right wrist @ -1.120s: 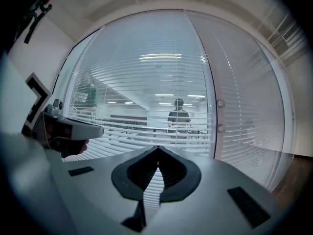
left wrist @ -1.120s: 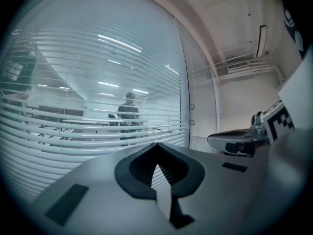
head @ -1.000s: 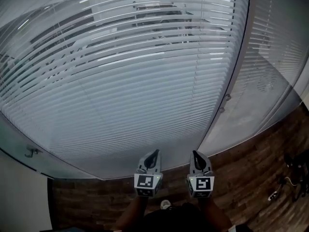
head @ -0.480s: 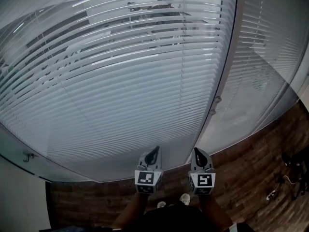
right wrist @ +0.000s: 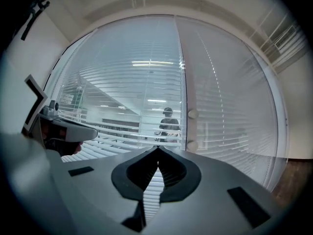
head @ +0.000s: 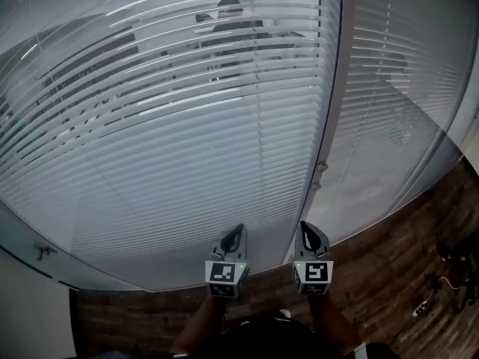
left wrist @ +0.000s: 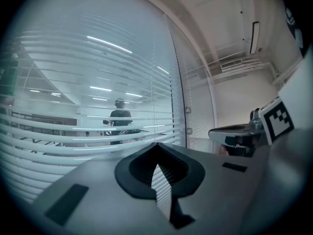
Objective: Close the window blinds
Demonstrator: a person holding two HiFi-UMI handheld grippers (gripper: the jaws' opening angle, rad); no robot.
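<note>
Head view looks down on a dark wood-plank floor (head: 389, 275) that runs up to a glass wall hung with white window blinds (head: 187, 140). The slats are tilted partly open, so a person (head: 228, 17) shows beyond the glass. A pale upright frame (head: 333, 88) carrying 2 round knobs (head: 321, 166) separates this pane from a second blind (head: 397, 66) on the right. The left gripper (head: 236, 232) and right gripper (head: 307, 229) are held side by side and level. They point at the blinds just left of the frame, near the slats but apart from them. On each gripper the jaws meet at the tips with nothing between them.
</note>
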